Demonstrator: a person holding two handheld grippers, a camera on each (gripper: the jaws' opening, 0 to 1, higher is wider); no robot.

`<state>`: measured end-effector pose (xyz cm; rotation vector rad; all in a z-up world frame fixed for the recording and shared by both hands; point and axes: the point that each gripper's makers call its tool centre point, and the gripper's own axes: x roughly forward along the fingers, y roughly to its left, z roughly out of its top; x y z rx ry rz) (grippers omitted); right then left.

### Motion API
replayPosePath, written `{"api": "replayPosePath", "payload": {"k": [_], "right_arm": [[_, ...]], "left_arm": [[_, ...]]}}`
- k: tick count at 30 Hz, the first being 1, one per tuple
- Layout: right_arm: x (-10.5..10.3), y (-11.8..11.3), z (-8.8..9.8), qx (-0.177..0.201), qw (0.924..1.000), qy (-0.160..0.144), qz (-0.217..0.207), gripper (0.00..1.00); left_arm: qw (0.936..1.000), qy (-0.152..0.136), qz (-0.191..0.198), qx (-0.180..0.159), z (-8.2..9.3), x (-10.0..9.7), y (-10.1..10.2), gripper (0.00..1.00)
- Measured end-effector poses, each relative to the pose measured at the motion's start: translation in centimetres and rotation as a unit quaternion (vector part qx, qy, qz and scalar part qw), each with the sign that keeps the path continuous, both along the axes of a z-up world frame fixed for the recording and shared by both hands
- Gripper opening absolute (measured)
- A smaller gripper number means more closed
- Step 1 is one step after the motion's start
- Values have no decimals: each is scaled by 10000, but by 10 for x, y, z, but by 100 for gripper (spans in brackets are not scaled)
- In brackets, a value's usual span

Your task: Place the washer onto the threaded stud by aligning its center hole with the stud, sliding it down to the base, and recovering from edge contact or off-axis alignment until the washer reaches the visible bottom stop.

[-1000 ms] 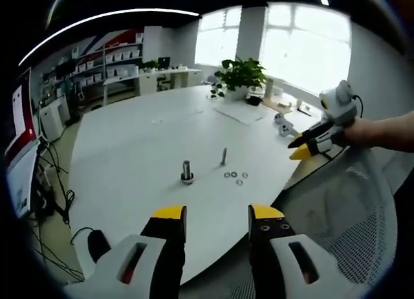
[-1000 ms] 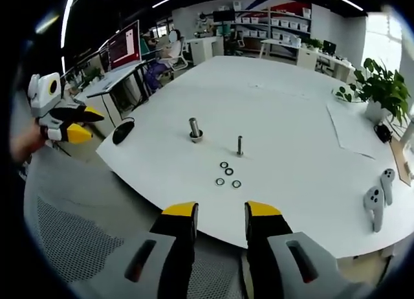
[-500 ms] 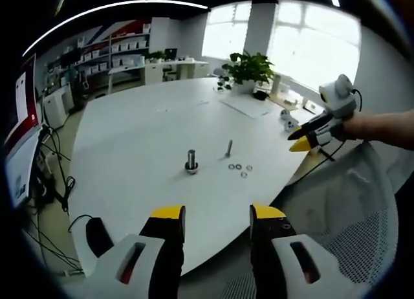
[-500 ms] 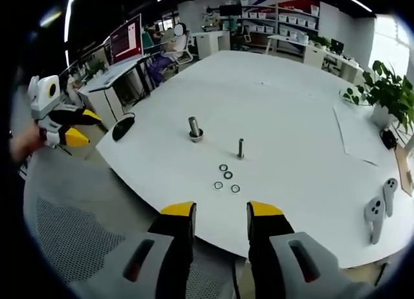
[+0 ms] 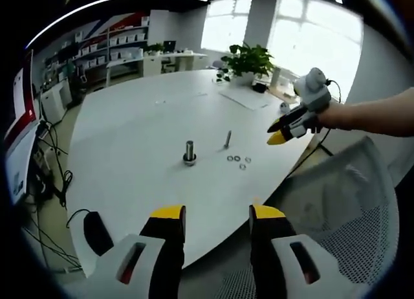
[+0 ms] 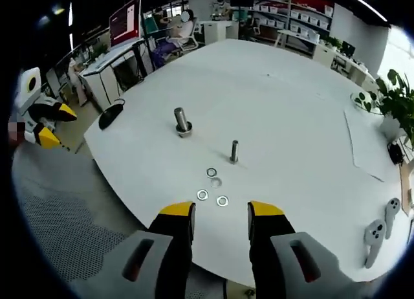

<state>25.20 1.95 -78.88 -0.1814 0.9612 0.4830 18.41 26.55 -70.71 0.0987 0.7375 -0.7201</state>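
Where the white table (image 6: 310, 111) lies bare of containers, seemingly 4 washers (image 6: 212, 185) beside the threaded stud (image 6: 234, 151), both tools (image 6: 218, 215) (image 5: 211, 217) agape, empty.

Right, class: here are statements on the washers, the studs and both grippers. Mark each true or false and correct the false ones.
1. Four washers lie loose on the white table. True.
2. A washer already sits on the thin stud. False: none shows on it.
3. The right gripper holds a washer. False: its fingers are open and empty.
4. The thick stud stands apart from the thin one. True.
5. The left gripper touches the table. False: it is held off the table's edge.
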Motion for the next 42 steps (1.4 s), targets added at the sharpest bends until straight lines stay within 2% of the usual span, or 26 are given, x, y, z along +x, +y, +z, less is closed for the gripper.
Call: {"api": "replayPosePath", "payload": {"k": [3,6,10,18,22,25,28,30,38,42], "right_arm": [[2,2,-14,49,10000,66,-27,34],[-3,0,-34,-248,9986,385,249,33],[1,1,-47,-415,9969,506,444,30],[20,8,-59,-543,9954,551,573,29],[30,19,-62,-563,9944,579,680,27],[40,31,-60,-530,9946,454,770,23],[38,34,-66,-699,9911,603,954,23],[39,36,-70,-794,9892,586,1079,23],[39,35,-78,-770,9891,734,1021,22],[39,35,-79,-862,9868,731,1158,21]], "left_arm": [[10000,74,-6,48,-3,-1,1,38],[10000,-1,-1,82,-2,-1,1,37],[9999,53,5,95,-3,-1,2,37],[10000,27,49,69,-2,0,3,37],[9999,22,114,44,-2,2,5,37],[9999,13,151,33,-1,3,7,37],[9998,18,170,38,-1,3,7,37],[9998,10,173,53,-2,3,7,37],[9998,-2,203,71,-2,4,9,36],[9998,-3,201,71,-2,4,9,36]]}}
